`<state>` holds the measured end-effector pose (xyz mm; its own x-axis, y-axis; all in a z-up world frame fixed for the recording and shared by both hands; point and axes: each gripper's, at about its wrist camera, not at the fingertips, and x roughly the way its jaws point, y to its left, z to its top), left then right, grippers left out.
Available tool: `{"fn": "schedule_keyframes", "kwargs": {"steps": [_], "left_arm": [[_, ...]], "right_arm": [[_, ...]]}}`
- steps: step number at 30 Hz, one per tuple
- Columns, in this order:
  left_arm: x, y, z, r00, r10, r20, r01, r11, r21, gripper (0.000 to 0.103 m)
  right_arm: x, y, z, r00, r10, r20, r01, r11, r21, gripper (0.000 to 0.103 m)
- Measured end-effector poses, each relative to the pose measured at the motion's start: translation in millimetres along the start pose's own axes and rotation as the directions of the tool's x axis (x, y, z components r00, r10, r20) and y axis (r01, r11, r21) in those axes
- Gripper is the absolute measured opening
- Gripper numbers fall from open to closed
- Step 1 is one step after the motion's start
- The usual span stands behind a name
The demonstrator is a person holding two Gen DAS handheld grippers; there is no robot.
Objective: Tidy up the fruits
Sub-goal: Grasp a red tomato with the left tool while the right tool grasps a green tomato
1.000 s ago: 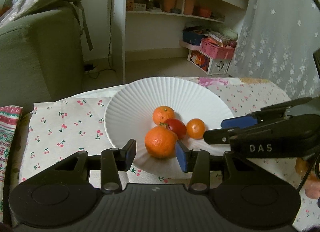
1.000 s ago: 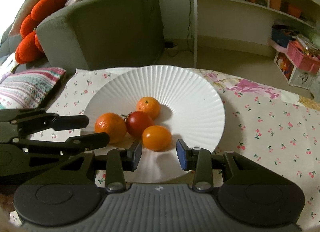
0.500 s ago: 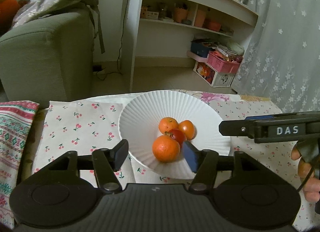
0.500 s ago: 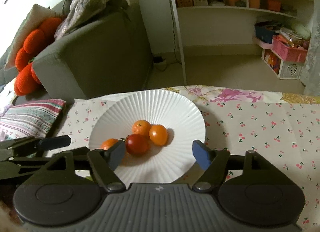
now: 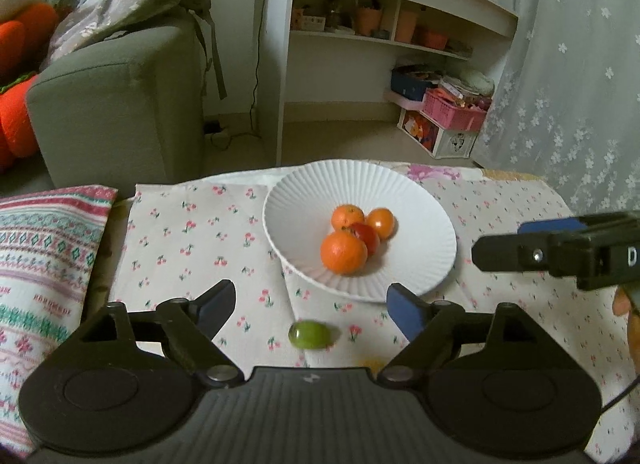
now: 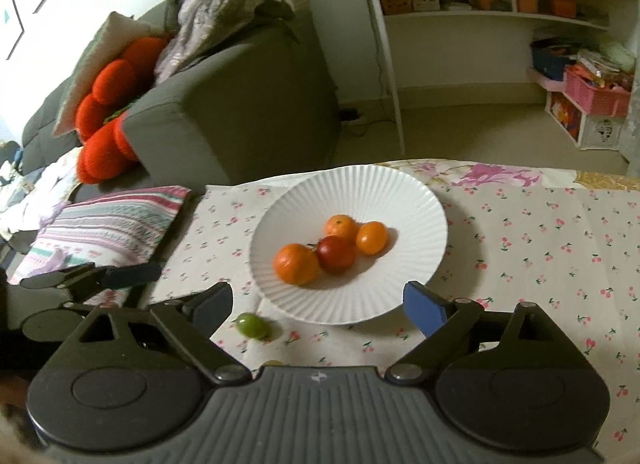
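Note:
A white ribbed plate [image 5: 424, 200] [image 6: 416, 196] on the cherry-print cloth holds a large mandarin [image 5: 343, 251] [image 6: 296, 263], a smaller mandarin [image 5: 347, 216] [image 6: 340, 226], a red tomato [image 5: 366, 236] [image 6: 335, 253] and an orange tomato [image 5: 381, 222] [image 6: 372, 237]. A green fruit [image 5: 310, 334] [image 6: 252, 325] lies on the cloth in front of the plate. My left gripper [image 5: 310, 302] hangs above the plate's near rim, jaws opening, nothing between them. My right gripper [image 6: 318, 304] stands likewise, jaws opening and empty. Each gripper shows at the other view's side edge.
A striped cushion [image 5: 44, 256] lies left of the cloth. A grey sofa [image 5: 116, 104] with red cushions and a white shelf unit [image 5: 384, 40] stand behind the table. A yellowish thing [image 6: 273, 363] peeks out at the right gripper's body; a hand [image 5: 628, 316] shows at the right edge.
Both grippers let go of fruit, the left of the large mandarin, the right of the orange tomato, opened wide and drew back and up. The green fruit came into view.

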<state>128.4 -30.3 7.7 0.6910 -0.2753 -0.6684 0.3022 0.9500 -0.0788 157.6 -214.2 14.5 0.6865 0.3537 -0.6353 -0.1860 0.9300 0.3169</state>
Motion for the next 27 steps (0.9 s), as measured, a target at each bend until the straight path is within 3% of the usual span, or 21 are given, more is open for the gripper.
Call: {"fn": "schedule_keyframes", "kwargs": {"steps": [6,17,20,23,27], "left_arm": [[-4.0,2.0,-10.9,0.999,0.005,-0.033,-0.005,1.000,0.007,0.076],[-12.8,-5.3,-40.3,0.994,-0.057,-0.089,0.063,0.996,0.058,0.076],[-13.9,-4.0,-42.1,0.995,-0.045,-0.085,0.052,0.996,0.079,0.075],[-14.3,5.3,-41.0,0.996,-0.013,-0.085,0.018,0.998,0.058,0.062],[-12.8,15.8,-41.4,0.994,-0.038,-0.107,0.038,0.999,0.003,0.052]], "right_arm": [[1.4,4.2,-4.4,0.999,0.021,-0.031,-0.021,1.000,0.000,0.093],[6.4,16.2,-26.9,0.984,0.086,-0.158,-0.075,0.995,0.070,0.093],[4.9,20.4,-31.6,0.982,0.082,-0.168,-0.075,0.996,0.047,0.086],[5.2,24.8,-36.7,0.983,0.063,-0.173,-0.064,0.998,-0.002,0.075],[8.7,26.6,-41.6,0.981,0.061,-0.183,-0.068,0.997,-0.033,0.073]]}}
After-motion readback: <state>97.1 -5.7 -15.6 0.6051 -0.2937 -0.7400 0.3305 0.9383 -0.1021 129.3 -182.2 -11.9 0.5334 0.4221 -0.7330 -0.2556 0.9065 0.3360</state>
